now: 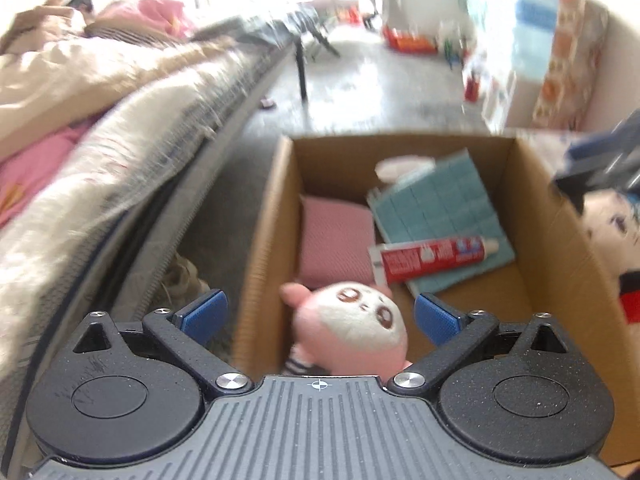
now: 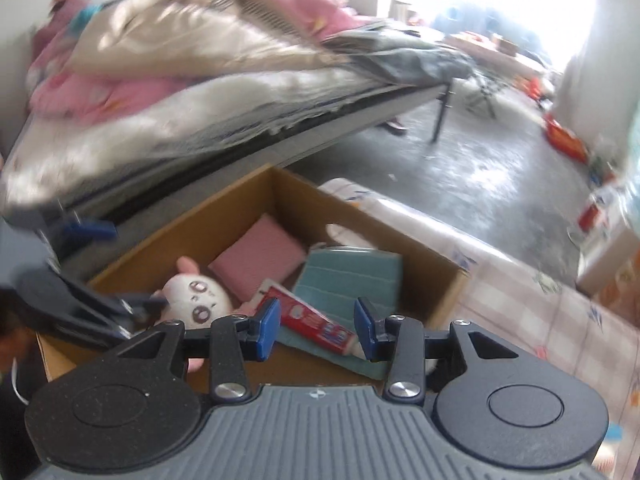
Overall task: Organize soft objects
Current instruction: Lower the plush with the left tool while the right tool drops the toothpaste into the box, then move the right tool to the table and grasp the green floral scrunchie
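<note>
An open cardboard box (image 1: 264,224) (image 2: 180,224) stands on the floor beside a bed. Inside lie a pink-and-white plush toy (image 1: 352,324) (image 2: 196,296), a pink cloth (image 1: 336,240) (image 2: 260,256), a teal cloth (image 1: 436,208) (image 2: 352,276), a red toothpaste tube (image 1: 432,260) (image 2: 312,320) and a white soft item (image 1: 400,168) (image 2: 348,236). My left gripper (image 1: 320,316) is open and empty just above the plush. My right gripper (image 2: 316,328) is open and empty over the toothpaste tube. The left gripper also shows blurred at the left of the right wrist view (image 2: 60,280).
A bed (image 1: 100,140) (image 2: 180,92) piled with blankets runs along the left of the box. A doll with a pale face (image 1: 616,248) lies right of the box. A patterned mat (image 2: 540,300) lies to the right. Grey floor (image 2: 480,168) with clutter stretches beyond.
</note>
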Available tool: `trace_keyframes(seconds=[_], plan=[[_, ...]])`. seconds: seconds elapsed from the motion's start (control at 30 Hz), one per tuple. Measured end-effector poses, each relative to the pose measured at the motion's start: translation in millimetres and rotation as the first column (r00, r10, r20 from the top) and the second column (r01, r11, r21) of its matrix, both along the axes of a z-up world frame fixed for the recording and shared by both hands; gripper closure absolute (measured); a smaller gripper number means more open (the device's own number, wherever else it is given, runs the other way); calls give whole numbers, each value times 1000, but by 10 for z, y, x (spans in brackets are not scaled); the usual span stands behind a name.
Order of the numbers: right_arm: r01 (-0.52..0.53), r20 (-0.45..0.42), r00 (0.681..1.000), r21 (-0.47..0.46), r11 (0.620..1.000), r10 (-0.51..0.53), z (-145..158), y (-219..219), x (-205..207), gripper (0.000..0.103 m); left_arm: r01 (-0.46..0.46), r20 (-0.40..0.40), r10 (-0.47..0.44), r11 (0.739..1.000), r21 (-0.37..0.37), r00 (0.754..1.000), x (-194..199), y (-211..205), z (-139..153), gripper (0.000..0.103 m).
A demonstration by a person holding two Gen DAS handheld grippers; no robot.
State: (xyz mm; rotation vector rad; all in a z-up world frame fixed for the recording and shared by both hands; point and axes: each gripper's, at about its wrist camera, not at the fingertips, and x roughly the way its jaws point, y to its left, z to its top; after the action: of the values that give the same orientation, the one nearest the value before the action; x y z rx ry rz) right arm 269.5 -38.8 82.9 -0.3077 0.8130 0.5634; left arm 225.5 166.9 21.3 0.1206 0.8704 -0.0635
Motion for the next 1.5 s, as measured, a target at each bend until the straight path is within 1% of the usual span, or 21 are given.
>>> trace_keyframes(seconds=[0.1,0.2,0.27,0.37,0.5,0.6,0.7,0.83,0.93,0.97,1.03,1.07,1.1,1.17,1.23,1.27,1.3,1.33,1.37,1.5], plan=[[-26,-29,999,-51,998,24,-124,266,104,60,-31,79,34,999,-36,996,-161,174,168,0],[-11,-54,998,-57,998,8,-240,434,205,60,-75,143,83,995,-65,986,-287,348,254,0],[3,-80,997,-10,1000,-3,-269,442,222,60,-90,164,101,993,-74,981,-357,435,255,0],[27,-88,996,85,996,-19,-221,317,133,60,-108,192,121,991,-80,974,-462,552,245,0],[39,-55,998,190,981,-29,-114,39,-197,60,-137,227,164,982,-131,960,-651,709,239,0],[55,-41,998,272,961,-45,-23,-238,-519,60,-154,242,192,974,-165,951,-793,810,259,0],[76,-37,997,349,934,-67,27,-530,-855,60,-152,251,193,973,-176,948,-903,813,277,0],[115,-26,993,424,898,-115,-30,-897,-1282,60,-122,242,164,976,-179,956,-995,718,320,0],[162,13,982,445,881,-188,-149,-1134,-1616,60,-103,242,147,978,-184,959,-1093,606,349,0],[187,14,976,458,869,-218,-208,-1220,-1711,59,-95,247,140,978,-184,959,-1129,560,368,0],[239,1,962,485,841,-274,-332,-1383,-1868,46,-69,250,114,981,-183,962,-1184,444,400,0],[265,0,952,496,827,-306,-390,-1459,-1944,35,-54,252,99,982,-181,963,-1210,367,421,0],[289,4,942,500,816,-336,-444,-1518,-2016,32,-35,255,81,983,-181,964,-1235,287,442,0],[330,13,923,489,807,-385,-515,-1617,-2143,31,14,260,36,982,-188,965,-1266,109,483,0],[368,33,900,477,798,-435,-567,-1714,-2270,24,59,262,-5,979,-197,965,-1270,-83,521,0],[386,48,886,474,791,-461,-587,-1770,-2329,16,78,260,-23,977,-201,965,-1254,-184,529,0],[405,61,871,472,783,-487,-610,-1818,-2388,5,101,258,-45,973,-206,965,-1243,-294,542,0],[419,75,858,472,776,-509,-629,-1875,-2437,1,124,253,-69,970,-209,965,-1233,-408,549,0],[425,92,847,472,772,-523,-647,-1931,-2476,0,145,240,-92,967,-211,966,-1210,-525,552,0],[470,143,802,451,759,-580,-745,-2163,-2540,0,215,196,-170,948,-236,966,-1147,-987,529,0]])
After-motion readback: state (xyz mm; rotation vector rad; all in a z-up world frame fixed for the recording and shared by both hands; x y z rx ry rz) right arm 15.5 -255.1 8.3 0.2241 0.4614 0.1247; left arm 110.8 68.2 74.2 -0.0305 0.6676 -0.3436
